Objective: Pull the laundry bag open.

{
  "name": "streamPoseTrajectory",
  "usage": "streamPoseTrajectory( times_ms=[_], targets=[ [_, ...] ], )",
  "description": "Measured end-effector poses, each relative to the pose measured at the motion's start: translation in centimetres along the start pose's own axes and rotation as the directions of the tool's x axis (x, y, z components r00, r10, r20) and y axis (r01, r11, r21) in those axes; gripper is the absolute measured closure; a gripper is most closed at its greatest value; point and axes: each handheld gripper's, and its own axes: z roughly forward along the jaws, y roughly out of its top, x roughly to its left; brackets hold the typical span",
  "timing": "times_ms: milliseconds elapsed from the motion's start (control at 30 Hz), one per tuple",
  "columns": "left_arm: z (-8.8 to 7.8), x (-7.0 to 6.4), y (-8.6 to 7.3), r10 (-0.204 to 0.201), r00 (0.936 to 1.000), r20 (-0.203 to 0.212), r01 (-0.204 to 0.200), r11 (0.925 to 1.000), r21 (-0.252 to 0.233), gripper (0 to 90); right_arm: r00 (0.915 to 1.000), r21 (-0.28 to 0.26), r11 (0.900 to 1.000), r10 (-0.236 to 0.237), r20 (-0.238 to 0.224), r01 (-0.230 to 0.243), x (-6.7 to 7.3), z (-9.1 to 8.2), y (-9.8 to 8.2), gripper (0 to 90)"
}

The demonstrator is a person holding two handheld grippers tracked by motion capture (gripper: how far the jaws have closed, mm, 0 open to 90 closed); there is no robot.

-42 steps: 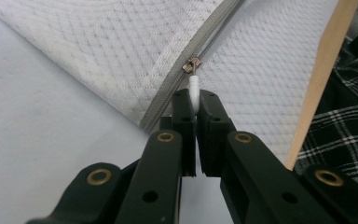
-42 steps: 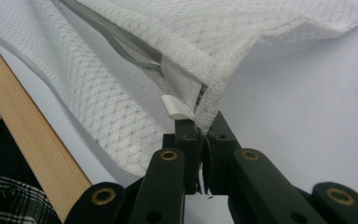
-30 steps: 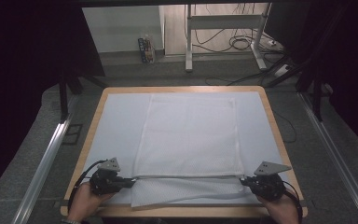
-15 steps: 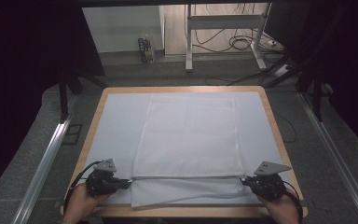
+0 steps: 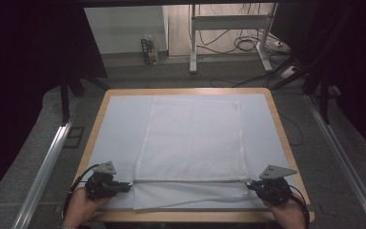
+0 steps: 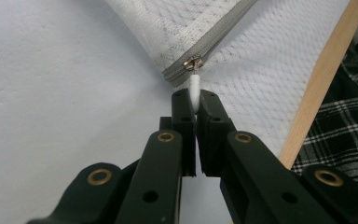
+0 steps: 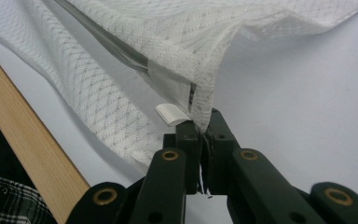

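Mesh laundry bag [image 5: 193,140] lies flat in the middle of the table [image 5: 95,119], on the pale cover, its zipper [image 5: 190,181] running across the near part between my two grippers. My left gripper [image 5: 124,186] sits at the bag's near left corner; in the left gripper view its jaws are pinched tight on the white zipper pull [image 6: 195,88], with the metal slider [image 6: 193,63] right at the end of the grey tape. My right gripper [image 5: 251,186] is at the opposite end, jaws clamped on the mesh corner [image 7: 205,105], which it lifts slightly off the cover; a small white tab [image 7: 170,114] sticks out just beside the pinch.

As I read it, the job is working this zipper, with one end anchored and the pull gripped at the other. Both grips look set, so the setup is done. The slider seems to sit at the very end of its run, so either the whole travel across the bag is left, or it has just finished; I lean toward the former but cannot be sure.

Hard to make out: whether the zipper teeth are meshed or parted along the line. The near flap below the zipper hides what lies under it, and my forearms are cut off by the frame's bottom edge
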Motion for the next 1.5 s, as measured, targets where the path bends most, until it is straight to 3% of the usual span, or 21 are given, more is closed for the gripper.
streamPoseTrajectory(
  times_ms=[233, 367, 500, 700, 933, 1033, 1133, 1200, 1233, 1267, 1300, 1367, 1400, 1467, 1500],
  targets=[
    [0.0, 0.1, 0.0, -0.011, 0.9998, -0.015, 0.011, 0.9999, 0.009, 87.2, 1.0000, 0.007, 1.000, 0.000, 0.004, 0.000, 0.1, 0.0, 0.1, 85.7],
    [0.3, -0.2, 0.2, 0.029, 0.9948, -0.097, -0.023, 0.9976, 0.065, 87.0, 0.9999, 0.013, 1.000, 0.006, -0.011, -0.005, 0.1, 0.2, 0.1, 85.8],
    [0.4, -0.4, 0.3, 0.045, 0.9902, -0.132, -0.035, 0.9967, 0.072, 86.7, 0.9999, 0.019, 1.000, 0.002, -0.014, -0.002, 0.2, 0.2, 0.1, 85.8],
    [0.4, 0.2, 0.1, 0.008, 0.9995, -0.030, -0.007, 0.9993, 0.036, 87.0, 0.9997, 0.039, 0.999, 0.005, -0.025, -0.004, 0.1, 0.3, -0.1, 84.7],
    [0.9, -0.2, 0.3, 0.012, 0.9999, 0.005, -0.013, 0.9981, 0.060, 86.3, 0.9997, 0.071, 0.997, -0.009, -0.025, 0.011, 0.8, 0.3, -0.2, 81.8],
    [1.0, -0.5, 0.3, 0.017, 0.9997, 0.016, -0.018, 0.9975, 0.069, 86.1, 0.9992, 0.072, 0.997, 0.013, -0.038, -0.010, 1.1, -0.1, -0.4, 81.0],
    [1.1, -0.5, 0.4, 0.012, 0.9999, 0.007, -0.012, 0.9973, 0.072, 85.8, 0.9968, 0.038, 0.998, 0.051, -0.062, -0.049, 1.2, -0.8, -0.3, 79.2],
    [1.1, -0.5, 0.5, 0.015, 0.9999, 0.003, -0.015, 0.9976, 0.067, 85.6, 0.9907, 0.036, 0.994, 0.107, -0.083, -0.105, 0.9, -0.8, -0.3, 76.8],
    [1.1, -0.6, 0.5, 0.012, 0.9999, 0.005, -0.012, 0.9980, 0.061, 85.4, 0.9757, 0.021, 0.987, 0.161, -0.148, -0.160, 0.5, -0.7, -0.4, 76.6],
    [1.0, -0.6, 0.5, 0.010, 0.9999, 0.005, -0.010, 0.9985, 0.055, 85.3, 0.9535, -0.004, 0.977, 0.208, -0.218, -0.214, 0.2, -0.7, -0.5, 76.7],
    [1.0, -0.5, 0.5, 0.007, 1.0000, 0.006, -0.007, 0.9988, 0.048, 85.0, 0.9472, -0.023, 0.973, 0.218, -0.235, -0.230, 0.2, -0.9, -0.4, 76.6],
    [1.1, -0.5, 0.5, 0.000, 1.0000, 0.002, 0.000, 0.9985, 0.055, 84.5, 0.9541, -0.048, 0.974, 0.205, -0.219, -0.220, 0.2, -1.2, -0.2, 76.6],
    [1.2, -0.5, 0.5, 0.002, 1.0000, 0.000, -0.002, 0.9984, 0.057, 83.7, 0.9581, -0.033, 0.975, 0.207, -0.198, -0.218, 0.1, -1.2, -0.3, 76.0],
    [1.2, -0.6, 0.5, 0.005, 1.0000, -0.004, -0.005, 0.9981, 0.062, 82.3, 0.9810, 0.026, 0.985, 0.170, -0.094, -0.168, 0.3, -0.8, -0.4, 70.2],
    [1.2, -0.6, 0.5, 0.007, 1.0000, -0.006, -0.007, 0.9982, 0.060, 80.9, 0.9832, 0.042, 0.986, 0.163, -0.082, -0.160, 0.3, -0.7, -0.5, 67.0]
  ],
)
